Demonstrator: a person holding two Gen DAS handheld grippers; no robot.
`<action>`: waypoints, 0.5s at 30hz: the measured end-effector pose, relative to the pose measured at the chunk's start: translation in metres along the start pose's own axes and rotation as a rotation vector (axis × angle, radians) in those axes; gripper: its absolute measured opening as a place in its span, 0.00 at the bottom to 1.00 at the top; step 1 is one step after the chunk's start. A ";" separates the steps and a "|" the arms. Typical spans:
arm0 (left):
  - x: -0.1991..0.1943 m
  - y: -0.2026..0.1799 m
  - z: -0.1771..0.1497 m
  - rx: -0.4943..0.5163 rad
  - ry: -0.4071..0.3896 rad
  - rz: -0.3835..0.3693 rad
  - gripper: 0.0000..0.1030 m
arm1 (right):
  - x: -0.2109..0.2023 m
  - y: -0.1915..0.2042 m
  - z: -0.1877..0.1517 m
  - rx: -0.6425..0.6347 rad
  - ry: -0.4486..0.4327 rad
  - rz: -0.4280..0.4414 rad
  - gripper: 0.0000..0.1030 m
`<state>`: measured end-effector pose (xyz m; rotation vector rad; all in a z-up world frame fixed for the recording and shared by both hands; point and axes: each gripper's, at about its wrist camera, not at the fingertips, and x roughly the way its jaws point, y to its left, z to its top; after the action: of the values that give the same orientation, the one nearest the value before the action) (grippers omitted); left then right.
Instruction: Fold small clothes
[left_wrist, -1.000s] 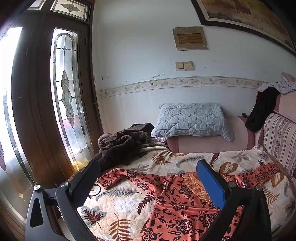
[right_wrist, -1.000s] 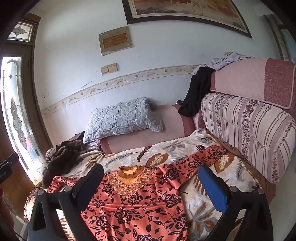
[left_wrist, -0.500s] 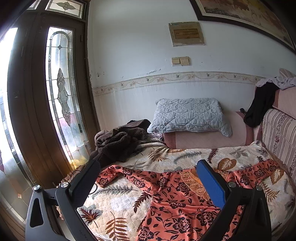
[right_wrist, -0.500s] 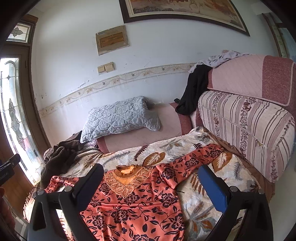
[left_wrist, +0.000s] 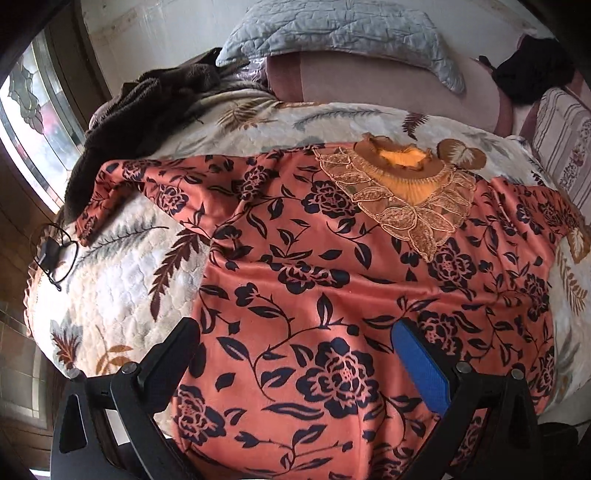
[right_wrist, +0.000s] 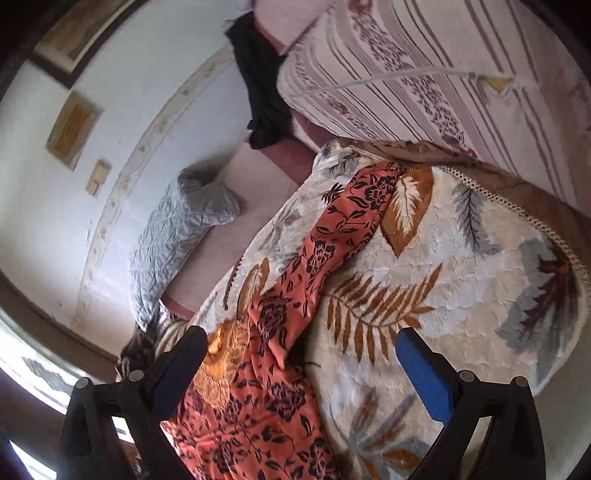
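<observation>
Fabric of an orange floral blouse (left_wrist: 332, 266) is seen spread flat on a leaf-patterned blanket (left_wrist: 122, 280), its lace collar (left_wrist: 402, 195) toward a grey quilted pillow (left_wrist: 332, 33). The left tongs (left_wrist: 295, 354) are held apart above its lower part, nothing being gripped. The right tongs (right_wrist: 299, 362) are likewise apart, over the blouse's edge near one sleeve (right_wrist: 343, 221). A brown garment heap (left_wrist: 147, 107) is piled just beside the other sleeve, eyeglasses (left_wrist: 55, 254) lie nearby, and a striped cushion (right_wrist: 424, 66) borders the blanket.
</observation>
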<state>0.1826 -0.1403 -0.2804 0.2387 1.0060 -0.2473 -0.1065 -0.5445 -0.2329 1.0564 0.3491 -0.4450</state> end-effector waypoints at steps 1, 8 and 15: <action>0.009 0.000 0.004 -0.006 0.003 0.012 1.00 | 0.013 -0.011 0.013 0.042 0.007 -0.006 1.00; 0.066 -0.002 0.035 0.002 -0.014 0.098 1.00 | 0.137 -0.071 0.110 0.227 -0.020 -0.083 0.60; 0.112 0.001 0.032 -0.008 0.018 0.075 1.00 | 0.225 -0.121 0.162 0.320 -0.042 -0.247 0.50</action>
<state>0.2660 -0.1603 -0.3595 0.2707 1.0136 -0.1732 0.0349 -0.7803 -0.3587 1.3187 0.3804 -0.7619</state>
